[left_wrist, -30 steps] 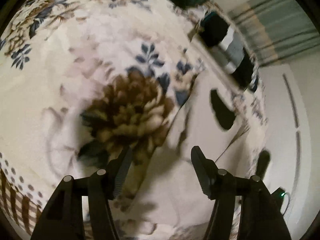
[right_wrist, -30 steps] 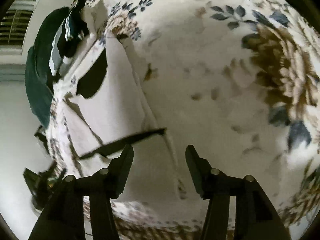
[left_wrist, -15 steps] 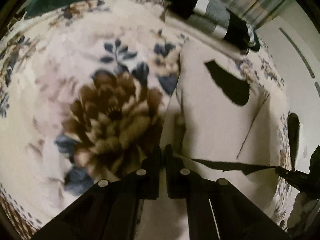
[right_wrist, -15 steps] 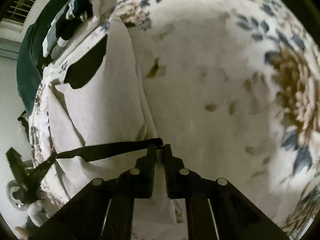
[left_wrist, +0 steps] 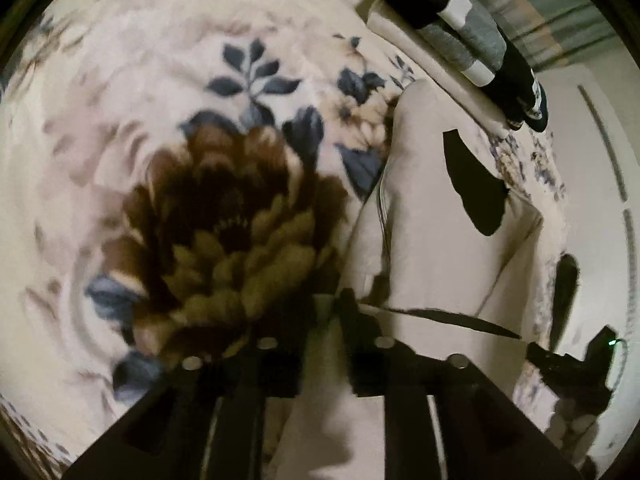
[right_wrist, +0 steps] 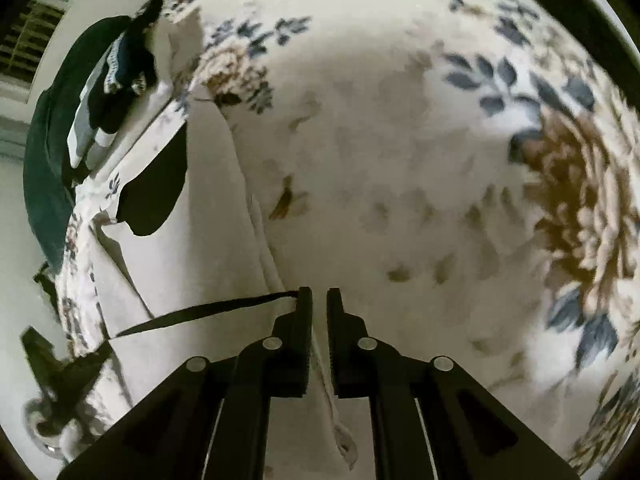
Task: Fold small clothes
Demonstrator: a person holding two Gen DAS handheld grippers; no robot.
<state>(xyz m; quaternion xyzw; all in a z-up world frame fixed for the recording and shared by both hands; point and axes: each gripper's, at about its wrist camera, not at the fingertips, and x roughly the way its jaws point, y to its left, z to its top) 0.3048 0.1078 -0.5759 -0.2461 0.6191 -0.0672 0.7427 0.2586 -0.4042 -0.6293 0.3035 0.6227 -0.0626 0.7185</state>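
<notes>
A cream garment with black patches lies on a floral blanket. It also shows in the right wrist view. My left gripper is shut on the garment's near edge, with cloth pinched between the fingers. My right gripper is shut on the garment's other near edge, beside a thin black stripe. Each gripper shows at the edge of the other's view: the right one and the left one.
A stack of folded clothes, black, grey and white, lies at the blanket's far edge; it shows too in the right wrist view beside a dark green cloth. White floor lies beyond the blanket edge.
Both grippers went from open to shut on the garment's near edge, and have since lifted and drawn it slightly, with the views shifting a little.
</notes>
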